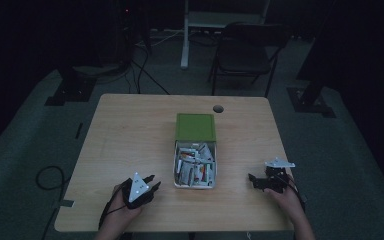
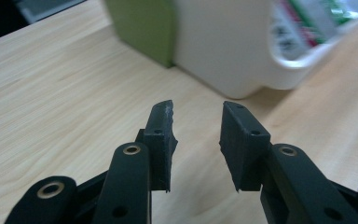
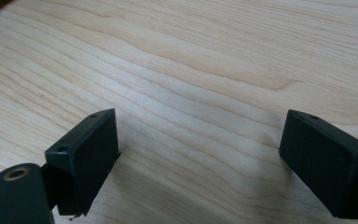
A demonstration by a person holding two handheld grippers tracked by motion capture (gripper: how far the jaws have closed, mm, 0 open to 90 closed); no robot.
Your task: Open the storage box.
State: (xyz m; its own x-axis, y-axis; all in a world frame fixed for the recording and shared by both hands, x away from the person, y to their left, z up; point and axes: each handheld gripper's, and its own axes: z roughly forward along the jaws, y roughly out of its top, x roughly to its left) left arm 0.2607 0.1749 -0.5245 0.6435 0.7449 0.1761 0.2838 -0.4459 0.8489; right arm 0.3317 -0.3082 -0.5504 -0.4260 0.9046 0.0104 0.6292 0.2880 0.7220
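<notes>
My left tool (image 1: 152, 183), jaws narrowly spread and empty, points at the box (image 1: 195, 165) just beyond, nearer than my right tool (image 1: 254, 181).

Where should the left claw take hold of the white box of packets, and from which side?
Probably at the near left corner of the white box, coming in level from the box's left, where the left claw already points. One jaw would go over the rim and one outside the wall: the open top leaves that thin rim free, while the green lid lies at the far end.
</notes>
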